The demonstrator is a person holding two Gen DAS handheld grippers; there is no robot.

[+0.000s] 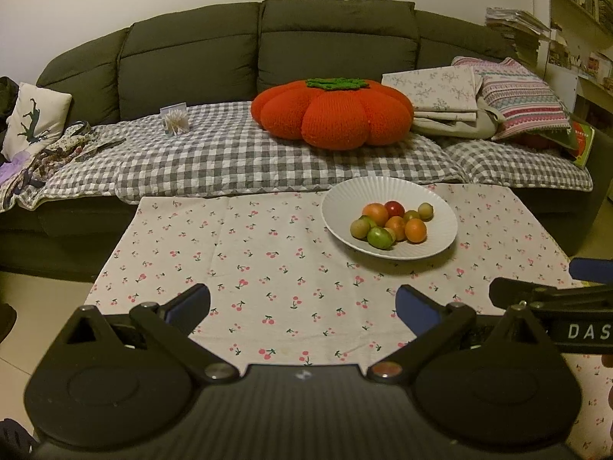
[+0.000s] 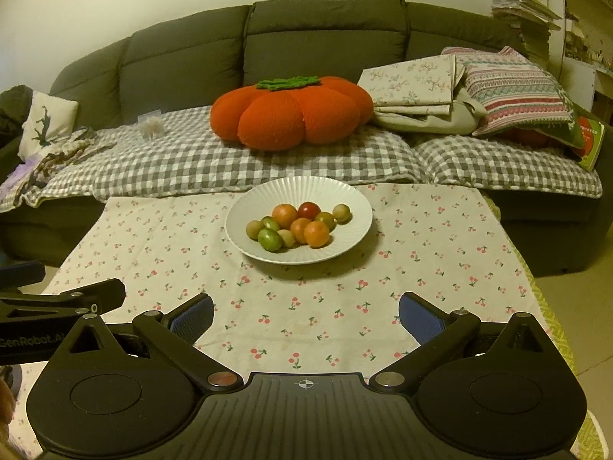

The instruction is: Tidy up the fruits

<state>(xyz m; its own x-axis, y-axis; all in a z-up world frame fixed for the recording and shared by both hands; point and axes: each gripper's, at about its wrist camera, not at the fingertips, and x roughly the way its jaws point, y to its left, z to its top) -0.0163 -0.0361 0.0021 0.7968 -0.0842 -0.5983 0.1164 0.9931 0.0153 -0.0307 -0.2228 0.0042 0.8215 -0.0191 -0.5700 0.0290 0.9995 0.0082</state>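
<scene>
A white ribbed plate (image 1: 337, 207) (image 2: 356, 207) stands at the far side of the table on a cherry-print cloth (image 1: 230, 253) (image 2: 421, 253). It holds several small round fruits (image 1: 394, 222) (image 2: 299, 226): orange, green, one red. My left gripper (image 1: 302, 306) is open and empty, low over the cloth, well short of the plate. My right gripper (image 2: 306, 318) is open and empty, also near the front, with the plate straight ahead. Each gripper shows at the edge of the other's view: the right one (image 1: 551, 299), the left one (image 2: 61, 299).
A dark sofa (image 1: 268, 38) stands right behind the table, covered by a grey checked blanket (image 1: 230, 153). On it lie an orange pumpkin cushion (image 1: 333, 115), folded linens (image 1: 440, 96), a striped pillow (image 1: 525, 99) and a cotton swab box (image 1: 175, 118). Shelves (image 1: 582, 0) stand at the right.
</scene>
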